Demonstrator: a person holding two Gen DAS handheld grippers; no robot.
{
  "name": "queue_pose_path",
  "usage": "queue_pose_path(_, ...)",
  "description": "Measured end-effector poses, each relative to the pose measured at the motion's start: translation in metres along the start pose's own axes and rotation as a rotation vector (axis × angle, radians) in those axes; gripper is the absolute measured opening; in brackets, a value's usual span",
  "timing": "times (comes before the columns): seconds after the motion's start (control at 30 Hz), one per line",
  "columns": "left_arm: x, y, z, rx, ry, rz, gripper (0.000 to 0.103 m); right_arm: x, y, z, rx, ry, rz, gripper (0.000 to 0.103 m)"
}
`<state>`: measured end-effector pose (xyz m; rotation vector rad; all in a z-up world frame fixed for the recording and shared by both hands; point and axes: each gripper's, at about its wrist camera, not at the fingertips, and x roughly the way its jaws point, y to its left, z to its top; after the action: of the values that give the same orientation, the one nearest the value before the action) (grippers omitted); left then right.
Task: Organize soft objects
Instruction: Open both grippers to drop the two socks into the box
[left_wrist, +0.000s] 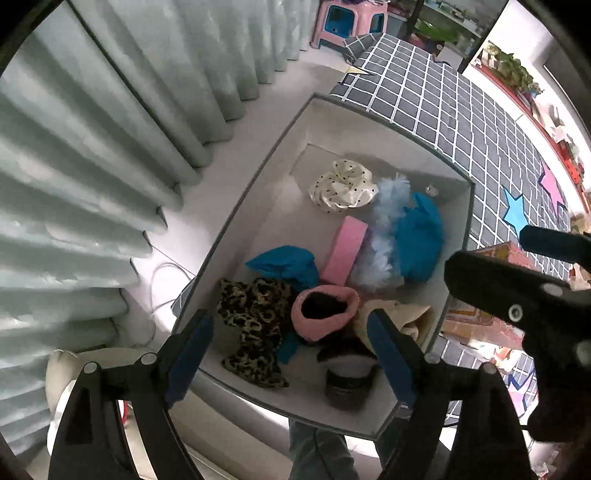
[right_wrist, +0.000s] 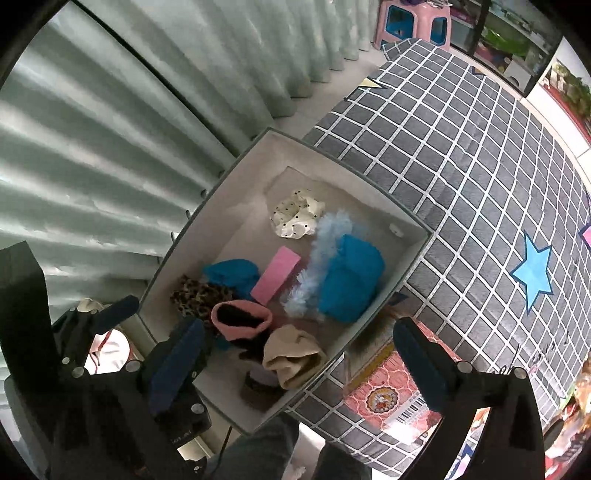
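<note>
A grey box (left_wrist: 266, 184) on the floor holds several soft items. Among them are a white dotted scrunchie (left_wrist: 341, 186), a pale blue fluffy piece (left_wrist: 384, 236), two blue cloths (left_wrist: 421, 236), a pink block (left_wrist: 345, 249), a leopard-print scrunchie (left_wrist: 255, 325), a pink-cuffed dark sock (left_wrist: 325, 312) and a beige cloth (left_wrist: 410, 317). My left gripper (left_wrist: 290, 323) hangs open above the box's near end, over the pink-cuffed sock, and holds nothing. My right gripper (right_wrist: 298, 328) is open and empty above the beige cloth (right_wrist: 293, 356) and the box's (right_wrist: 229, 206) near right corner.
Pale curtains (left_wrist: 92, 166) hang to the left of the box. A grey checked mat (right_wrist: 461, 177) with star shapes lies to its right, with a red printed carton (right_wrist: 384, 391) on it. A pink stool (left_wrist: 347, 22) stands far back. A person's legs (right_wrist: 266, 450) are at the near edge.
</note>
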<state>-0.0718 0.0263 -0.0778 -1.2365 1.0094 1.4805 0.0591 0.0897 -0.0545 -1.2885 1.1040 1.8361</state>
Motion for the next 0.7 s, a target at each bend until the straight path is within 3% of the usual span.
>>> queue_pose_path(0.7, 0.005, 0.008, -0.001, 0.004, 0.001, -0.005, 0.087, -0.002, 0.012, -0.003, -0.002, 0.011, -0.028, 0.103)
